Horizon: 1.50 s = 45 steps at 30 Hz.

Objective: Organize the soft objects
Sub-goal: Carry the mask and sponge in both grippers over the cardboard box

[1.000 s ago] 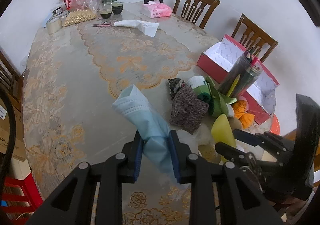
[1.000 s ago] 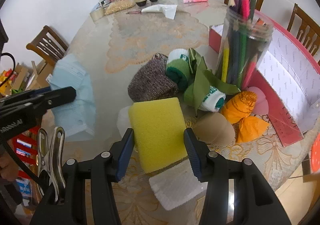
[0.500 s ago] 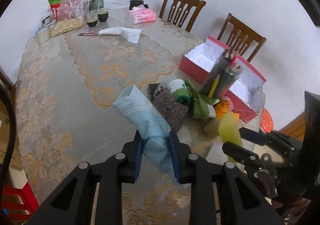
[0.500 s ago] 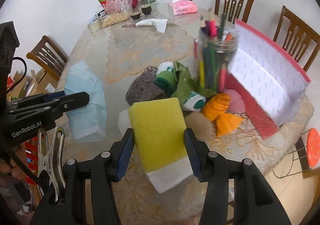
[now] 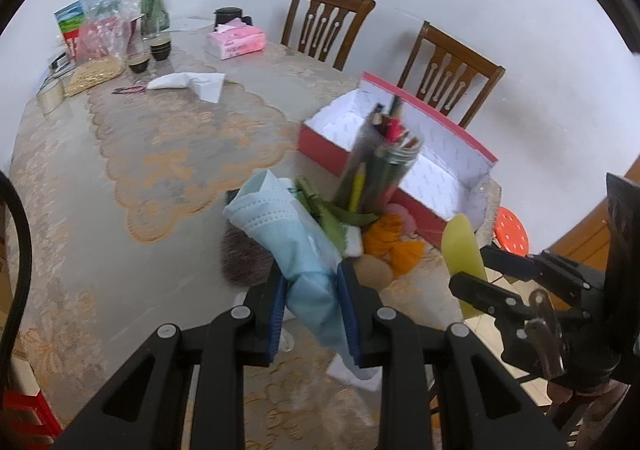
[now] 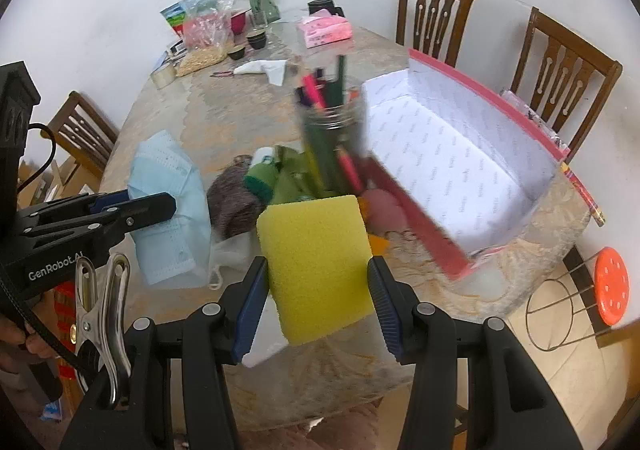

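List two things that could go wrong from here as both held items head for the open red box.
1. The tall clear jar of coloured pencils stands directly before the white-lined red cardboard box; a passing hand might topple it.
2. The pale blue pleated face mask hangs loosely from the left tongs and might snag the pencils.

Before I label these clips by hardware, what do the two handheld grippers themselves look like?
Both are matte black plastic with two forward fingers, silver screw heads along the linkage, and ribbed blue pads on the inner faces. The left gripper carries white "GenRobot.AI" lettering on its side, a black cable looping behind it, and a silver metal spring clip beside it. The right gripper shows no lettering in these views.
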Each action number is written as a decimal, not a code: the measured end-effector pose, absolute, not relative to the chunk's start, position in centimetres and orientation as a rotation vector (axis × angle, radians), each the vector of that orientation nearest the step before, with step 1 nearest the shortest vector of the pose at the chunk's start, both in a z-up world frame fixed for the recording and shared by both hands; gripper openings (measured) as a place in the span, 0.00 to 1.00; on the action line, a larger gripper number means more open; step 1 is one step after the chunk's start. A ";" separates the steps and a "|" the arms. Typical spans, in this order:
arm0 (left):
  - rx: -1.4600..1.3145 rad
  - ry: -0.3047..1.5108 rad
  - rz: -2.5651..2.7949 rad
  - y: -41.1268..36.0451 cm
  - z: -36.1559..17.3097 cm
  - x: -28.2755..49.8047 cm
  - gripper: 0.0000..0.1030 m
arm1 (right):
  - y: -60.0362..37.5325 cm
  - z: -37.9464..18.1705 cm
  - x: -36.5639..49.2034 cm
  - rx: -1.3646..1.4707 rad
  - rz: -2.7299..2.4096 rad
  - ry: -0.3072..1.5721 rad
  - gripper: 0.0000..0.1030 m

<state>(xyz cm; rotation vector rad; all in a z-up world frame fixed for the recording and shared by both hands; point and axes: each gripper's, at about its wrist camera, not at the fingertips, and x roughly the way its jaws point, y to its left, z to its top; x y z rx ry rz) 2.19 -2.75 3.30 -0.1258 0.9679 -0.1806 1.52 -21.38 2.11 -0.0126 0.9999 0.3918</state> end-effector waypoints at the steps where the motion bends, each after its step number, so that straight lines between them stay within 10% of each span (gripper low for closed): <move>1: -0.124 0.968 -0.186 -3.3 3.4 2.4 0.26 | -22.0 2.2 1.8 -0.013 0.387 0.998 0.50; 45: -0.084 0.991 -0.201 -19.4 1.2 15.4 0.26 | -33.7 0.7 16.1 -0.067 0.409 0.992 0.50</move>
